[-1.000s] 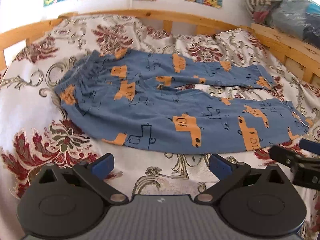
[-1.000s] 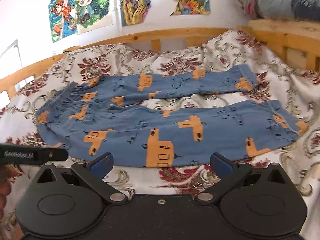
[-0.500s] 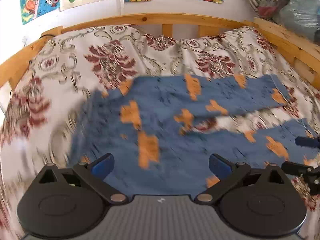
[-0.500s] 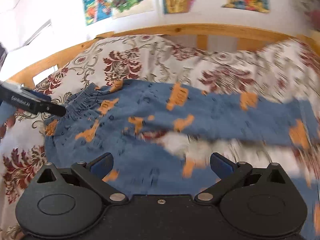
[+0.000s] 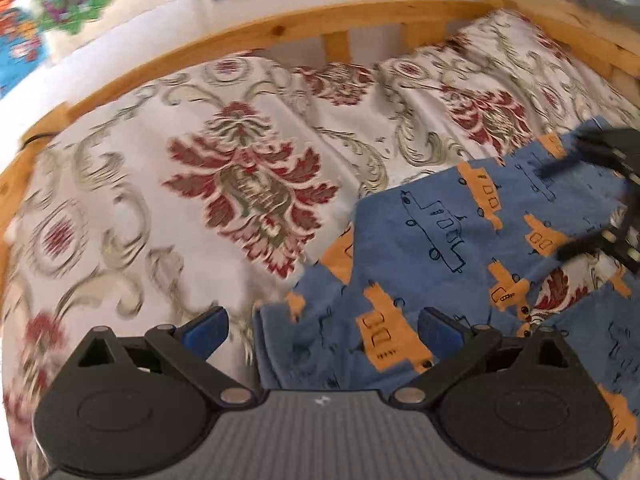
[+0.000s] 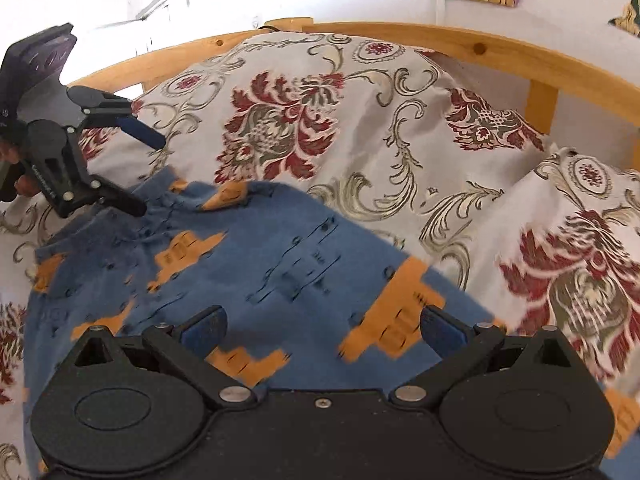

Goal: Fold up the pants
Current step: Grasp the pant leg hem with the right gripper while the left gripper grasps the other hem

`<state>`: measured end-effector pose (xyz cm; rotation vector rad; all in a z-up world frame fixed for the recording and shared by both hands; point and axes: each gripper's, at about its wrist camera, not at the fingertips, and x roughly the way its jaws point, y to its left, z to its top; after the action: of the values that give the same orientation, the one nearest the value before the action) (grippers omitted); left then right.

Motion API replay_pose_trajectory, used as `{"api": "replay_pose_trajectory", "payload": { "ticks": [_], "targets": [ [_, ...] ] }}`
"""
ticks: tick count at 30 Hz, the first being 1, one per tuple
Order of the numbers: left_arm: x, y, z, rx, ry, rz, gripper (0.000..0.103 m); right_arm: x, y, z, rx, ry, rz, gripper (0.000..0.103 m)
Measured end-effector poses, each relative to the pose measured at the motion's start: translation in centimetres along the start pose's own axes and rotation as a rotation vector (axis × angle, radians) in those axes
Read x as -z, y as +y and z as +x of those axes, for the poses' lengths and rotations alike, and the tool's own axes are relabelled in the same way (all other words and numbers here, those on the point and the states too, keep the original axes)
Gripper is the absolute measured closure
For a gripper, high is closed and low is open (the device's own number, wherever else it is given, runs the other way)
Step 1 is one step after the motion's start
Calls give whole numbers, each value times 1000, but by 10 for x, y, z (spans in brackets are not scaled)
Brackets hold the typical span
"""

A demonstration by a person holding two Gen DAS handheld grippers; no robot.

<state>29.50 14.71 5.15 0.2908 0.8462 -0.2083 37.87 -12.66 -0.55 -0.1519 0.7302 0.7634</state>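
Left gripper (image 5: pixel 322 330) spread wide over the waistband edge, right gripper (image 6: pixel 322 330) likewise agape above the upper leg — both poised, I judge, to pinch the pants (image 5: pixel 460 248), lying flat on the bedspread (image 5: pixel 240 160).

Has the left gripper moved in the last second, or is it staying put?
Yes. The left gripper has gone forward over the bed: a second ago the whole pants lay ahead of it, now it hangs over their waist end, nearer the wooden bed rail.
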Motion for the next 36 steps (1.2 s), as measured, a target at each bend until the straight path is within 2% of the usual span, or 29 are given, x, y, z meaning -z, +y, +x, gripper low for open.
{"api": "replay_pose_trajectory", "payload": {
  "ticks": [4,7,9,10,12,14,18,20,21,23,25,26,27,29,31,36],
  "targets": [
    [-9,16,14,63,19,68,1,-10,-20,9,-10,-3,-4,4],
    [-13,31,26,93,63,66,9,-20,-31,15,-25,7,-21,11],
    [-14,41,34,111,104,38,19,-27,-37,23,-38,33,-35,14],
    [-15,45,37,114,112,35,21,-30,-37,27,-40,45,-43,15],
    [-15,48,39,111,97,55,43,-35,-41,34,-38,62,-63,18],
    [-17,50,41,104,104,65,58,-38,-48,38,-41,67,-46,20],
    [-22,51,40,150,124,95,66,-40,-60,39,-67,74,-3,24],
    [-22,50,39,189,155,115,64,-38,-61,40,-57,83,-4,35],
    [-22,49,40,193,161,125,60,-37,-61,40,-50,86,-5,39],
    [-21,47,43,178,175,139,58,-35,-61,39,-38,91,-3,53],
    [-21,50,44,181,182,125,58,-33,-62,40,-35,102,-1,57],
    [-21,51,45,181,187,117,64,-33,-62,41,-33,111,-3,60],
    [-21,52,45,174,195,114,75,-33,-61,41,-26,120,-11,63],
    [-21,52,47,160,204,114,80,-33,-57,40,-6,125,-39,83],
    [-20,51,45,151,201,107,83,-32,-53,39,11,136,-59,94],
    [-17,34,36,24,175,114,89,-29,-33,27,87,102,-118,102]
  ]
}}
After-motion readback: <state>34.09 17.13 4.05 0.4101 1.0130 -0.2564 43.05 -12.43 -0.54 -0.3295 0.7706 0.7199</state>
